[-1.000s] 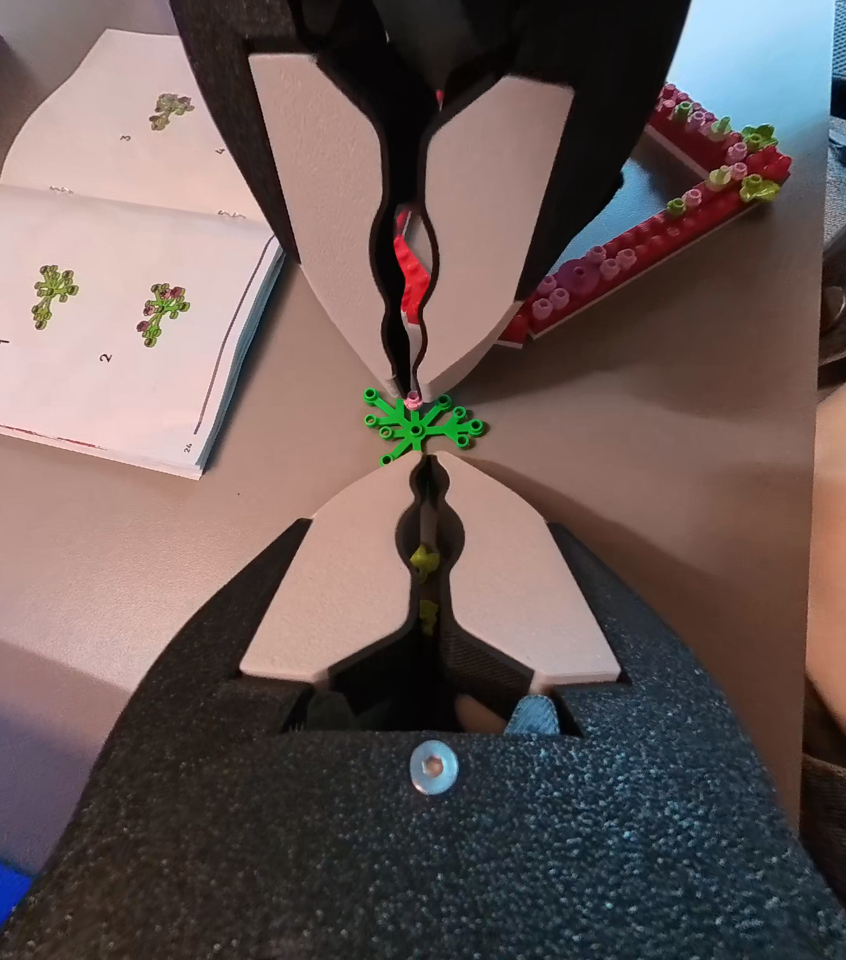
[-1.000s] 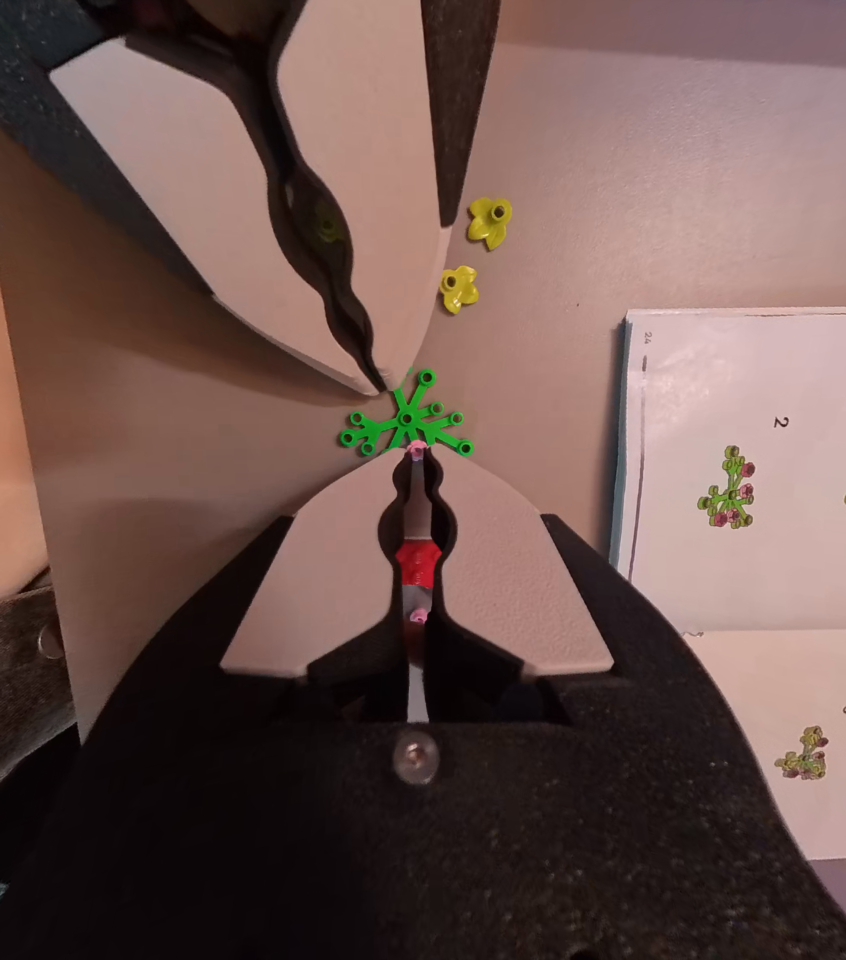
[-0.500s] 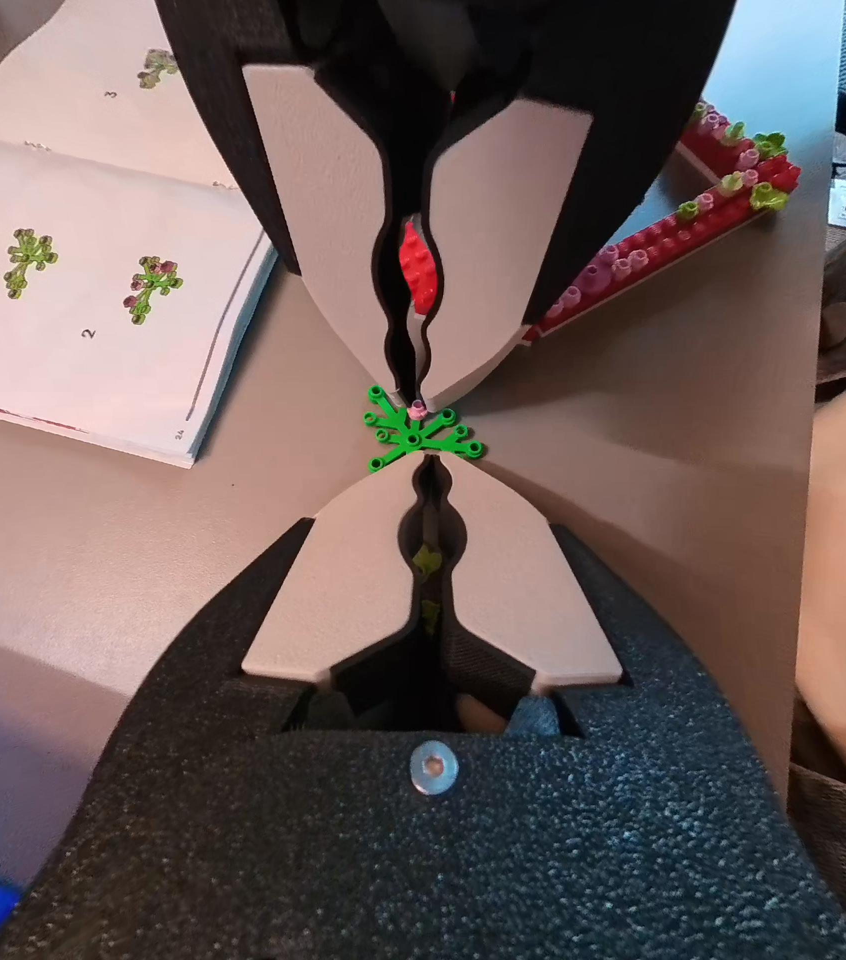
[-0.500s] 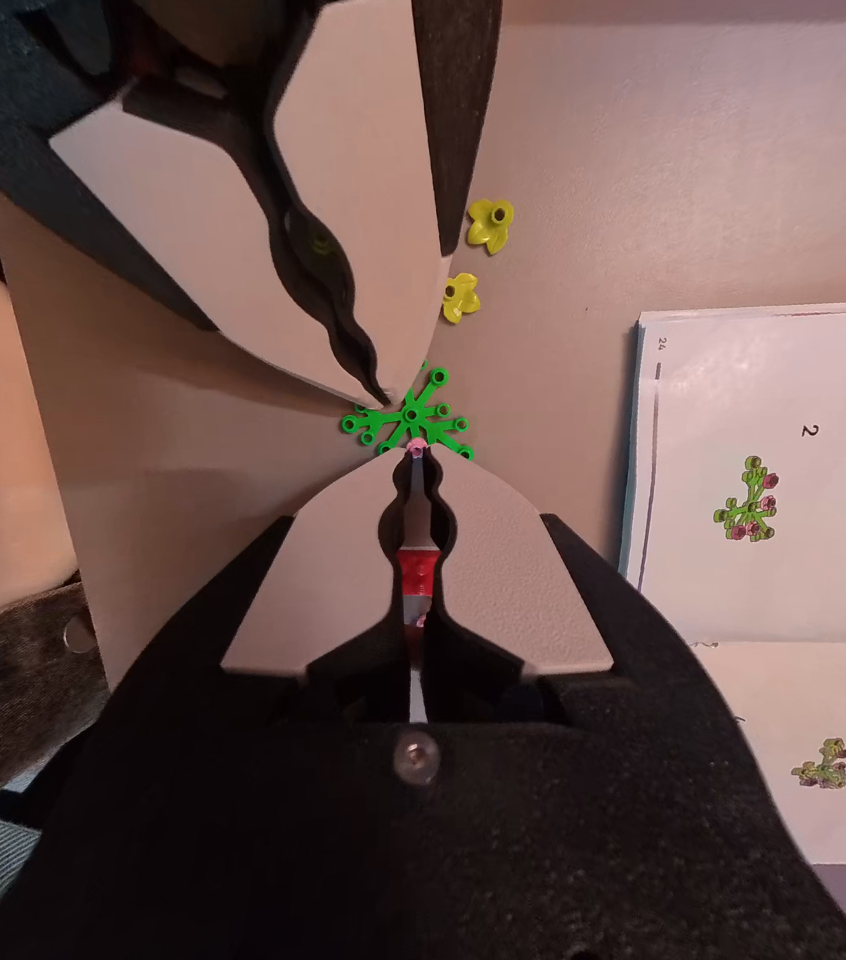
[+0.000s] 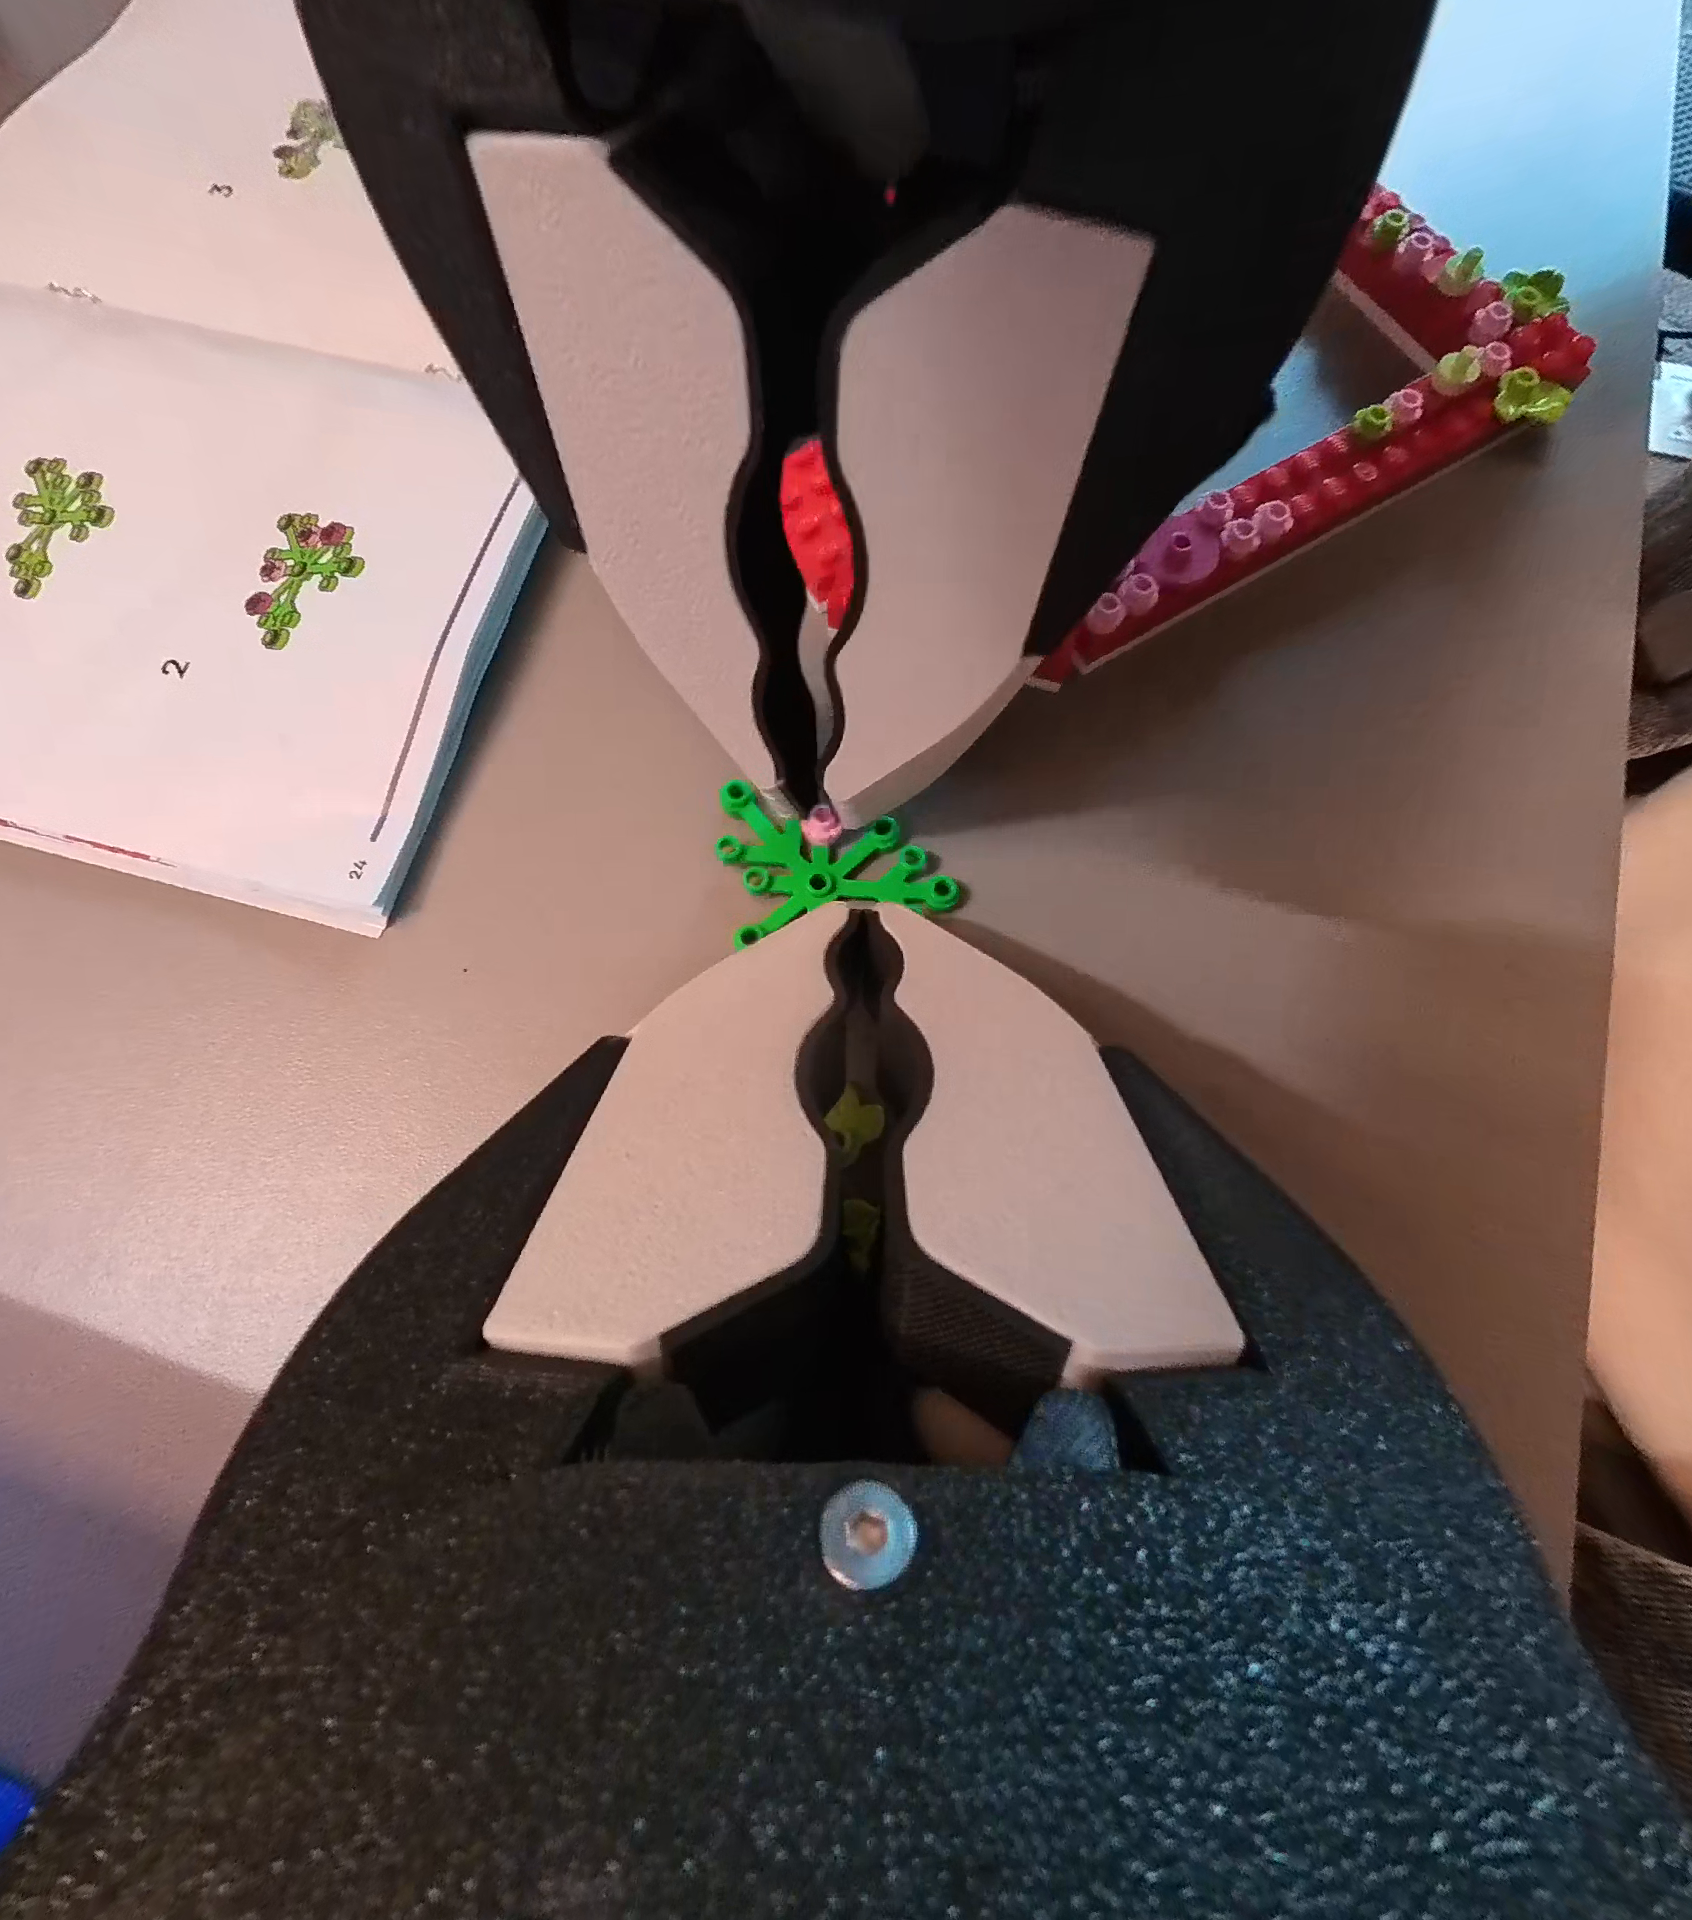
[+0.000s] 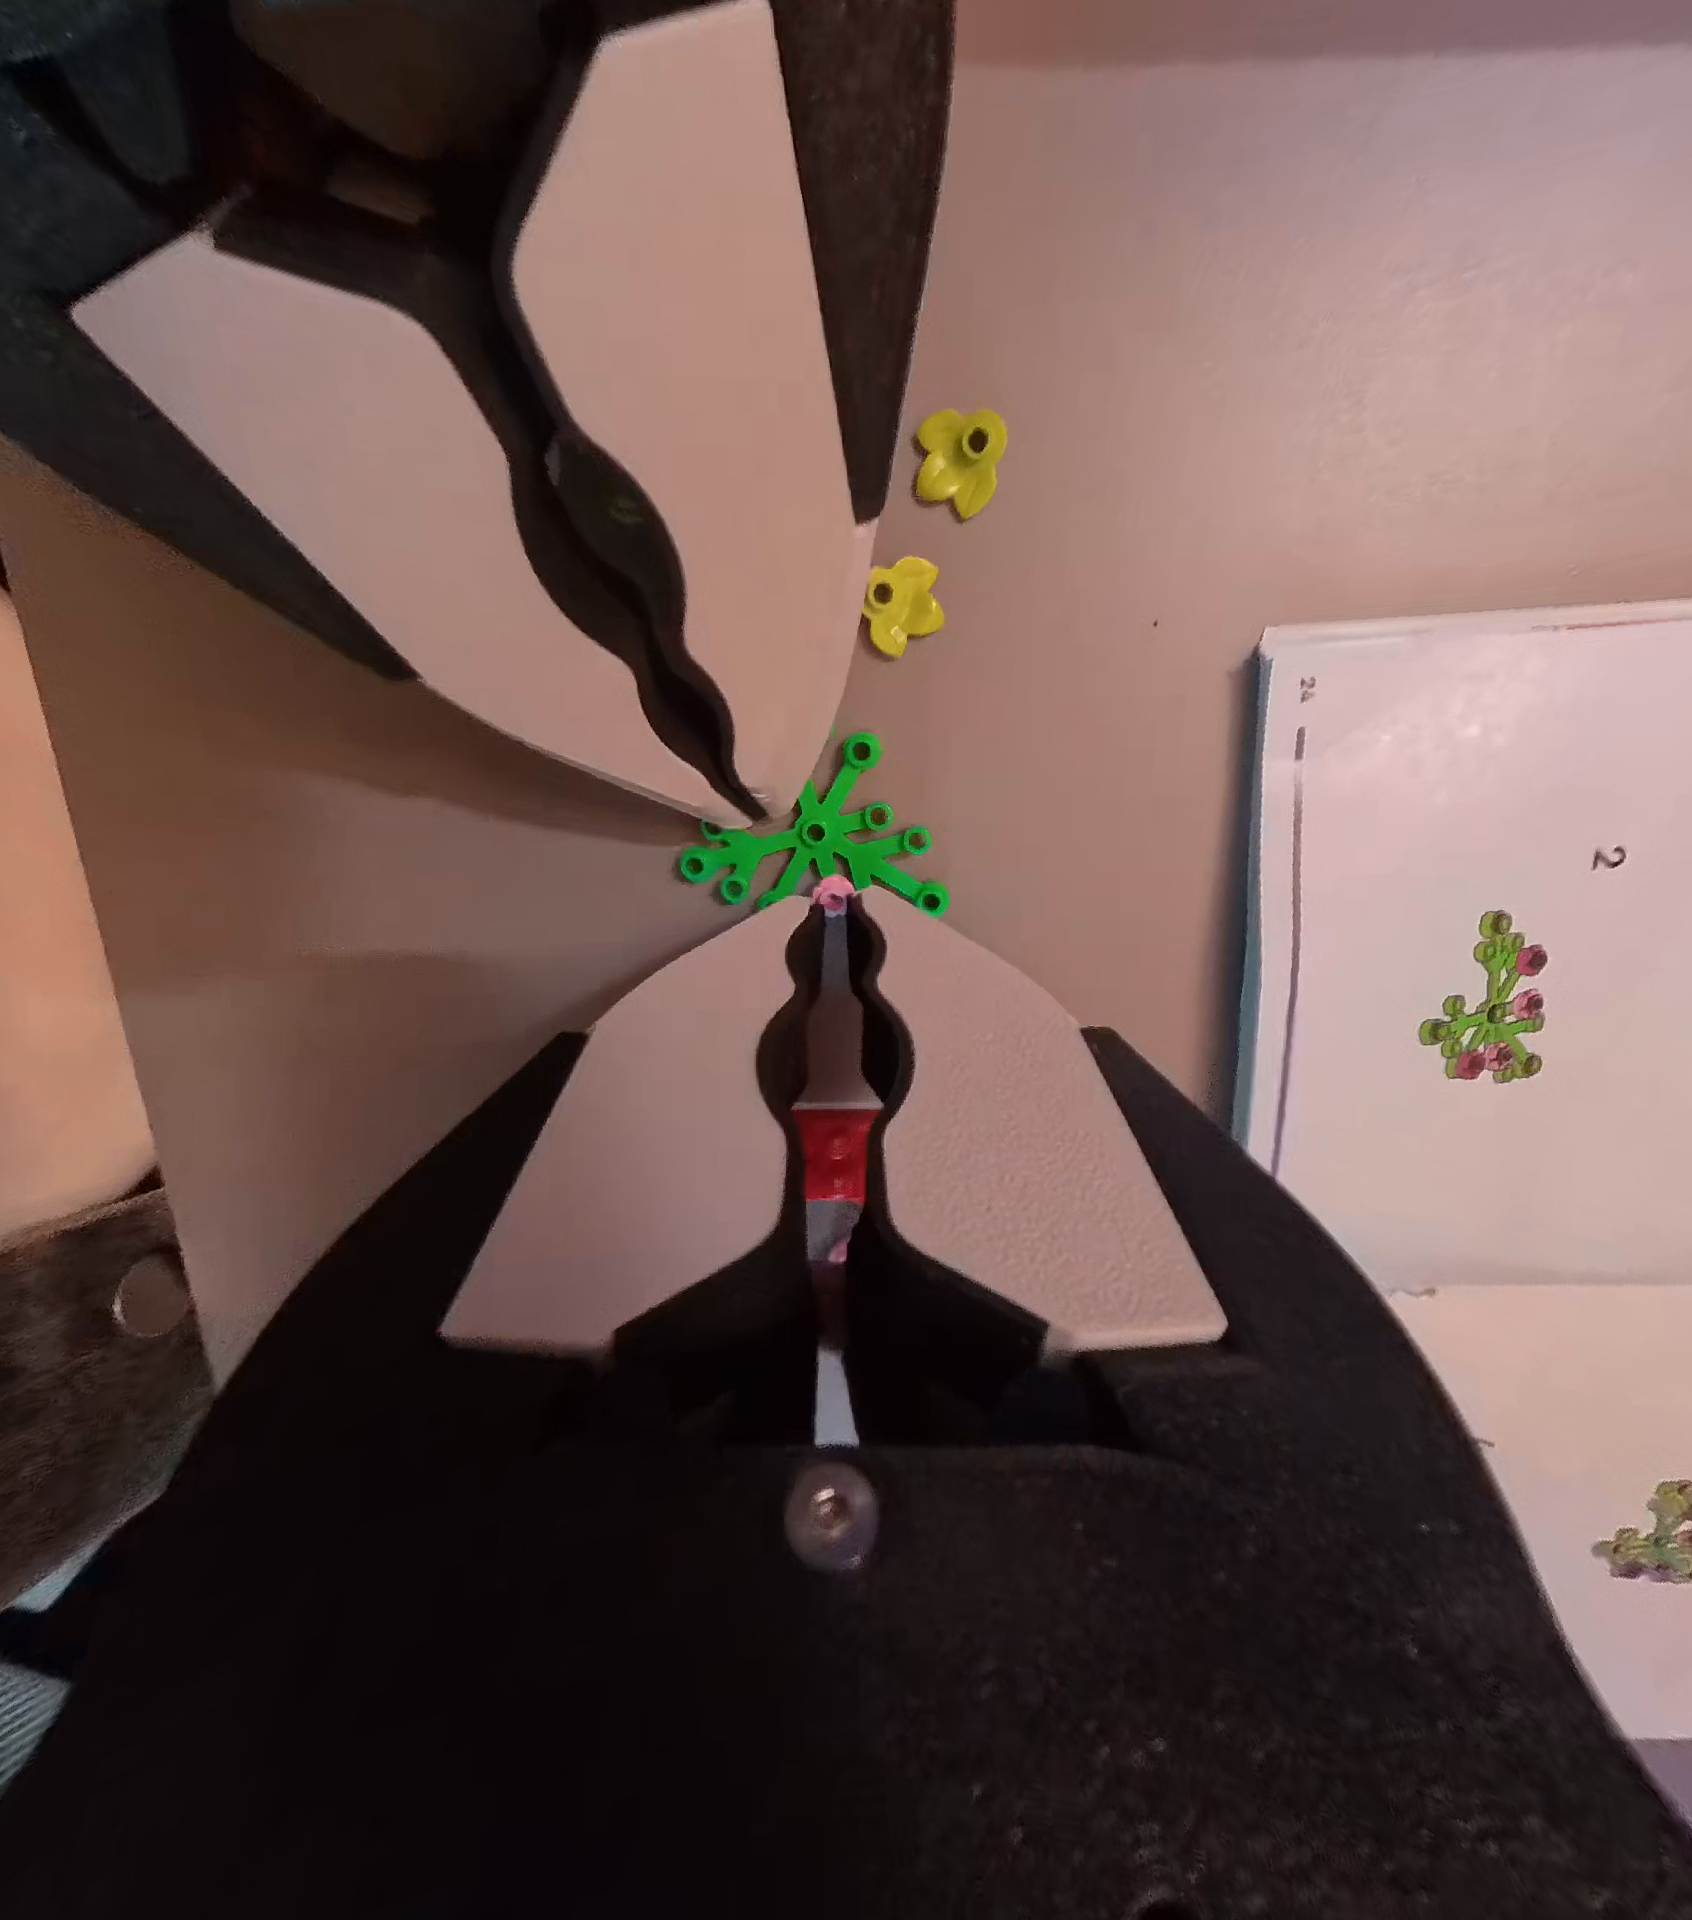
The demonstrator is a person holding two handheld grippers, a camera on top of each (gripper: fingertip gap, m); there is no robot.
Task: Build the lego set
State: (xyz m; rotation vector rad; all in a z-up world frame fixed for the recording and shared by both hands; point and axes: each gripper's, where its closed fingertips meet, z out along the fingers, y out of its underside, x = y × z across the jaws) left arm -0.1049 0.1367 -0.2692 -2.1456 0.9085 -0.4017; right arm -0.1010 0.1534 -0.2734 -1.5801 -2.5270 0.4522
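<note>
My left claw [image 5: 861,914] pinches the bright green plastic branching leaf piece [image 5: 826,878] above the worktop [image 5: 1237,935]. My right claw [image 6: 834,906] grips a tiny pink flower stud [image 6: 831,889], touching that leaf.

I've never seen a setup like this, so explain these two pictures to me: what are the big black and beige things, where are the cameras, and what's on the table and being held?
There is no robot here. A person holds a two-finger gripper in each hand, and each gripper carries a camera looking along its own fingers, so each picture shows its own gripper at the bottom and the other at the top.

The left gripper is shut on a green leaf piece. The right gripper pinches a tiny pink flower stud at the leaf, apparently to press it on.

On the table lie two yellow-green flower pieces, an open instruction booklet, and a red frame already dotted with flowers.
</note>
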